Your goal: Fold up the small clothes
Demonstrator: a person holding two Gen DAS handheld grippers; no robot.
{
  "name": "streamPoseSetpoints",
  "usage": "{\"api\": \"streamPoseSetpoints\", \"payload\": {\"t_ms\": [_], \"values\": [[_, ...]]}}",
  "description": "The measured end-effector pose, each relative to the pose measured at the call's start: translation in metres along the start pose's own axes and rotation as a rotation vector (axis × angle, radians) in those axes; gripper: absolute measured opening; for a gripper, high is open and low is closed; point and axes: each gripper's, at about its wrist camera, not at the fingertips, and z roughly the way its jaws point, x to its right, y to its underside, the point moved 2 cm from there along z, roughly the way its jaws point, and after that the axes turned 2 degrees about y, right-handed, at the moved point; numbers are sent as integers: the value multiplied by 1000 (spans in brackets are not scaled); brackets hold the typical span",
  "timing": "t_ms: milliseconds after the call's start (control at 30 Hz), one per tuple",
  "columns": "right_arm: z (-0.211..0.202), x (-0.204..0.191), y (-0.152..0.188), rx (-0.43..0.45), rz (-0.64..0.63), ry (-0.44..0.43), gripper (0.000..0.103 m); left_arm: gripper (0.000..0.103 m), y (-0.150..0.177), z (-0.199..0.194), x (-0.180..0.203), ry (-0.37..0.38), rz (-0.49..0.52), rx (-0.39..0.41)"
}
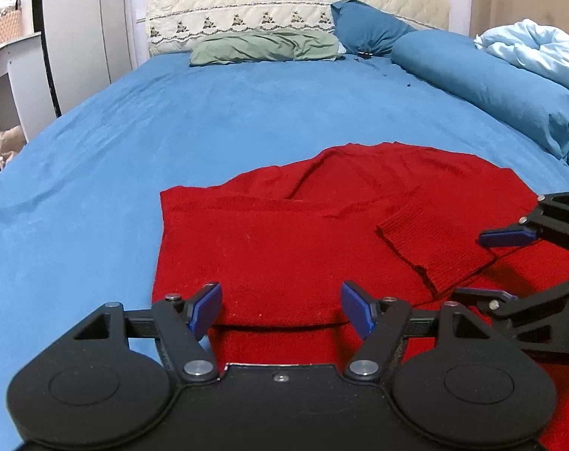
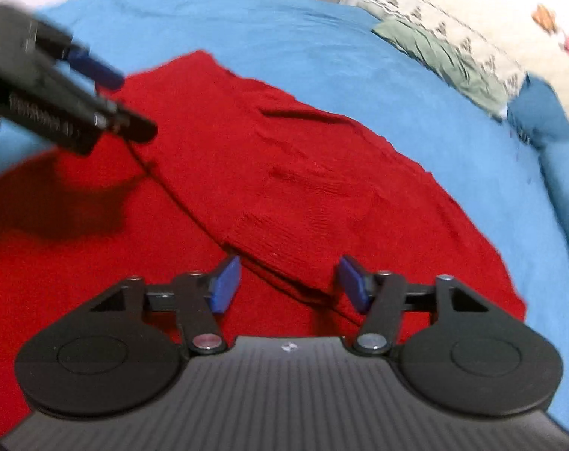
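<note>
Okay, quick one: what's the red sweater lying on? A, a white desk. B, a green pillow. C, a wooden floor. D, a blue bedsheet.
D: the red sweater lies spread flat on the blue bedsheet, with blue showing around its edges in both wrist views.

Red knit sweater [image 1: 284, 240] on a blue bedsheet [image 1: 209, 112], green pillow [image 1: 265, 47] behind, cream quilted headboard [image 1: 284, 0]

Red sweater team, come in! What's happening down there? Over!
Left gripper open, empty. Right gripper open, the sweater cuff between its jaws, not pinched. Red sweater flat on bed, sleeve folded in. Nothing blocking.
</note>
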Motion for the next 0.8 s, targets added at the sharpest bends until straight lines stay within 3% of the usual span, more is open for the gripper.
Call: {"api": "streamPoseSetpoints", "payload": {"t_ms": [100,400,500,567,633,800], "values": [[8,5,-4,-4,-5,24,54,74,-1,-2,-2,-2,-13,4],[4,10,-11,54,66,13,47,74,-2,1,-9,5,-60,-2],[6,-2,-17,65,14,15,47,74,-2,2,-10,2,-65,-5],[13,-9,-20,56,-25,13,39,74,-1,3,-11,-3,-65,-10],[21,-12,-23,40,-43,9,21,74,0,3,-13,-12,-67,-14],[13,26,-37,78,91,93,20,74,3,2,-28,-39,-95,-28]]}}
